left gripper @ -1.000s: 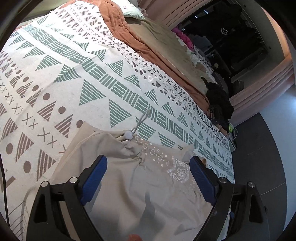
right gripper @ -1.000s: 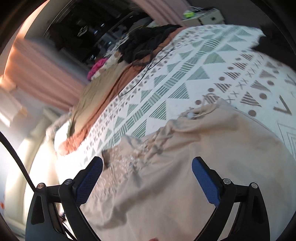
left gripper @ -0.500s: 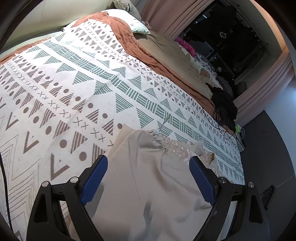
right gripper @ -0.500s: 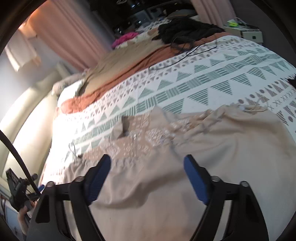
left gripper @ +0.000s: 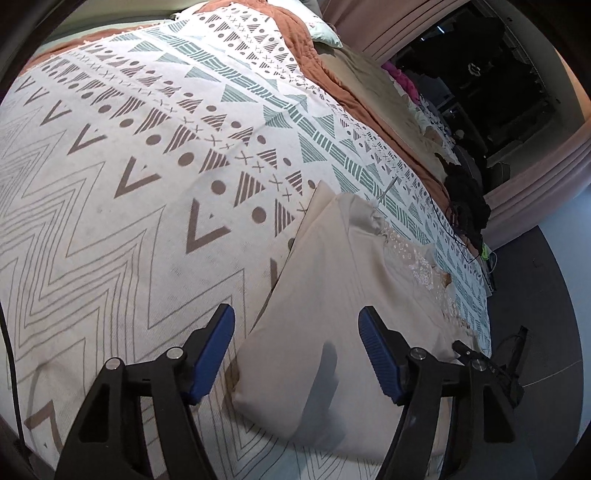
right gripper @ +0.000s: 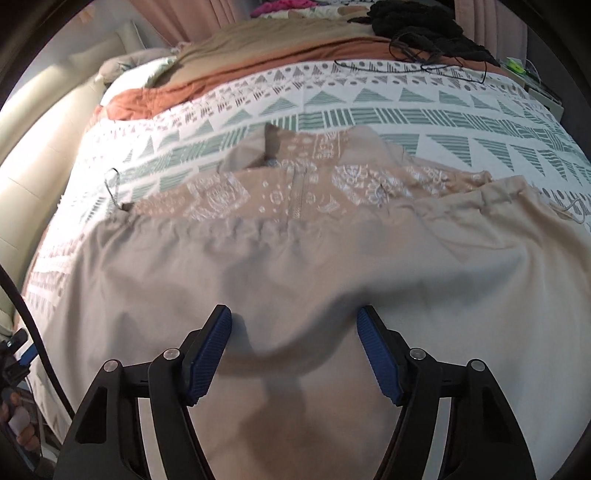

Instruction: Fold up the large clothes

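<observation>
Both tools, the left tool (left gripper: 296, 347) and right tool (right gripper: 294, 345), have just been narrowing yet stay spread above the beige garment (right gripper: 332, 277) lying on the bed (left gripper: 110, 184) beneath them, so pinching only its top layer could drag the fold crooked.

Patterned bedspread (left gripper: 155, 155) over rust quilt (right gripper: 155, 99); black clothes pile (right gripper: 417, 20).

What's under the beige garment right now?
The beige garment lies on the patterned bedspread, whose print shows all around it. Whatever sits directly beneath the cloth is covered.
</observation>
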Action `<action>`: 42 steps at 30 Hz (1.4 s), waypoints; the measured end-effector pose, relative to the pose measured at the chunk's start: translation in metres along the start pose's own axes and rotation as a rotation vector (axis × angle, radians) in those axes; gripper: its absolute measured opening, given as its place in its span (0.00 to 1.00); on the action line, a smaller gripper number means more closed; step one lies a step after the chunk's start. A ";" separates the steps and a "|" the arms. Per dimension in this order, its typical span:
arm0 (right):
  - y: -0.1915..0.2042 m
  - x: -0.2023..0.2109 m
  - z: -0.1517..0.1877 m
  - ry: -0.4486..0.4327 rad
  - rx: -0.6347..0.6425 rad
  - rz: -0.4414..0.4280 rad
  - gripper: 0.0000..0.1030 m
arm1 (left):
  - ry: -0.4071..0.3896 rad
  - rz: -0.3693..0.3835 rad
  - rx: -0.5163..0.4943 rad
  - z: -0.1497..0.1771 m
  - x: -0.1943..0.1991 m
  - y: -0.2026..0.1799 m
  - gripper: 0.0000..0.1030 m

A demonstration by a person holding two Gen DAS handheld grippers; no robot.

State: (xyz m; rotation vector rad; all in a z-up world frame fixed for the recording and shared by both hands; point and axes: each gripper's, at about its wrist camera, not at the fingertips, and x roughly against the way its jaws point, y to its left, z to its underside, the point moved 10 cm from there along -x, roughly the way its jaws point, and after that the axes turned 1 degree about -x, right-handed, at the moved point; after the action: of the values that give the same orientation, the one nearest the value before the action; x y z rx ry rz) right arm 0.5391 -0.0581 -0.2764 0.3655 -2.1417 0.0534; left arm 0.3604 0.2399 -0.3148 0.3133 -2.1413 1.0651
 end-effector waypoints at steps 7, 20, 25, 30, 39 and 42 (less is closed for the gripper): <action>-0.008 -0.038 -0.012 0.047 -0.033 0.018 0.41 | 0.015 -0.005 0.043 0.028 0.000 0.015 0.67; 0.003 -0.069 -0.042 0.048 0.043 0.055 0.15 | 0.061 -0.007 0.032 0.038 -0.020 0.013 0.50; 0.007 -0.088 -0.060 0.048 0.078 0.081 0.08 | 0.055 -0.029 0.036 0.037 -0.018 0.015 0.50; 0.009 -0.102 -0.073 0.029 0.100 0.093 0.03 | 0.027 -0.045 0.054 0.031 -0.010 0.022 0.50; -0.001 -0.097 -0.086 -0.031 0.033 0.047 0.01 | 0.049 -0.009 0.100 0.037 -0.010 0.023 0.50; -0.002 -0.098 -0.083 -0.023 0.038 0.045 0.01 | 0.064 0.022 0.145 0.044 -0.009 0.025 0.50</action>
State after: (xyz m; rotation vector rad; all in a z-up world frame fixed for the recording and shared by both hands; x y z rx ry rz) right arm 0.6575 -0.0225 -0.3096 0.3413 -2.1742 0.1171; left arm 0.3330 0.2208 -0.3535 0.3203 -2.0196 1.2302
